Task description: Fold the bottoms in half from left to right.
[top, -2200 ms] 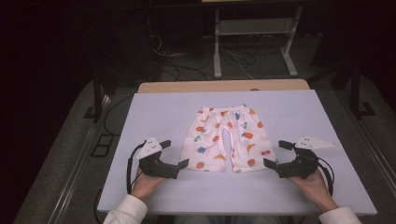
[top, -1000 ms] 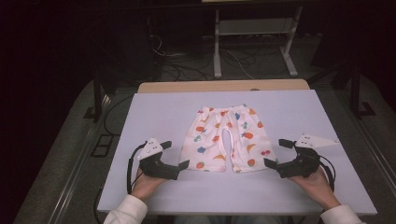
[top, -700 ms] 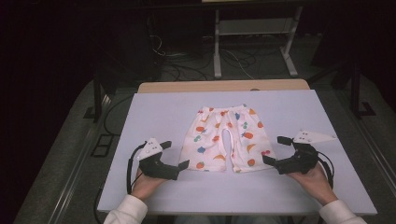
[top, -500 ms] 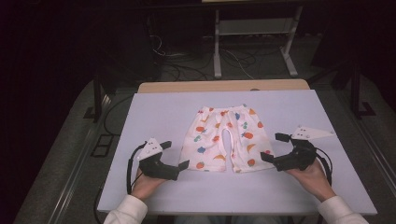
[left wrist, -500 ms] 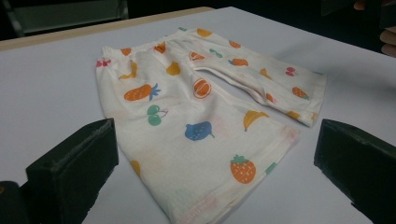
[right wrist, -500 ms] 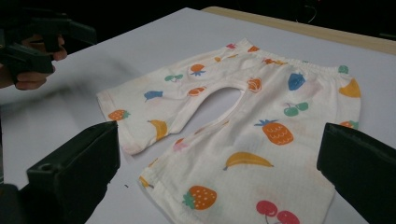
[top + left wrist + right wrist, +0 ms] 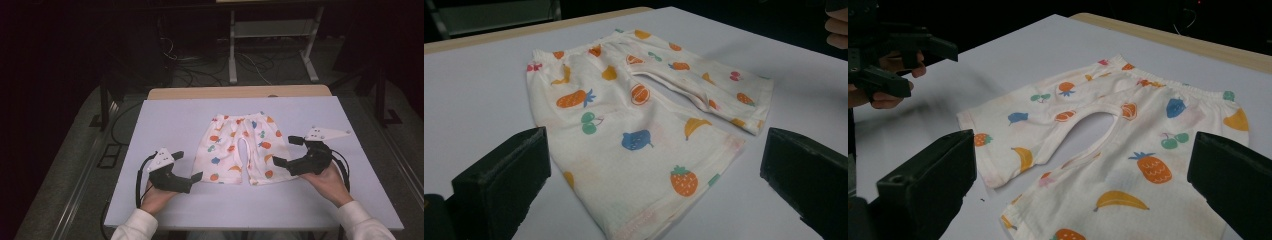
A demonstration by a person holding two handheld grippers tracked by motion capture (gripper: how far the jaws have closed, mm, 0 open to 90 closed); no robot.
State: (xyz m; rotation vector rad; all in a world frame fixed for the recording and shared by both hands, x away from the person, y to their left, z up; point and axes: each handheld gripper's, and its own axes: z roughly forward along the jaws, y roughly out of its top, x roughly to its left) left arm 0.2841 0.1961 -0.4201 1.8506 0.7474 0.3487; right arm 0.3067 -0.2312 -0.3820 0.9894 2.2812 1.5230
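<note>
Shorts with a fruit print lie spread flat on the pale surface, waistband on the far side, leg hems toward the person, right between the two claws. Left claw sits low by the surface, jaws spread wide, nothing between them. The near hem of one leg lies just beyond its tips, close but not touching. From the left gripper view the cloth runs out ahead between the two black jaws, a strawberry and a blue fruit nearest, the waistband farthest off. Over to the right claw: also spread, also gripping nothing, raised a little off the surface and pointing in at the other leg. One tip hangs over the outer edge of that leg, the other just off the cloth's side seam. In the right gripper view the shorts sit ahead and below the open jaws, pineapple and banana prints closest, the gap between the legs plain to see. Beyond the cloth, at the upper left of that view, the left claw shows in the person's hand, jaws apart.
</note>
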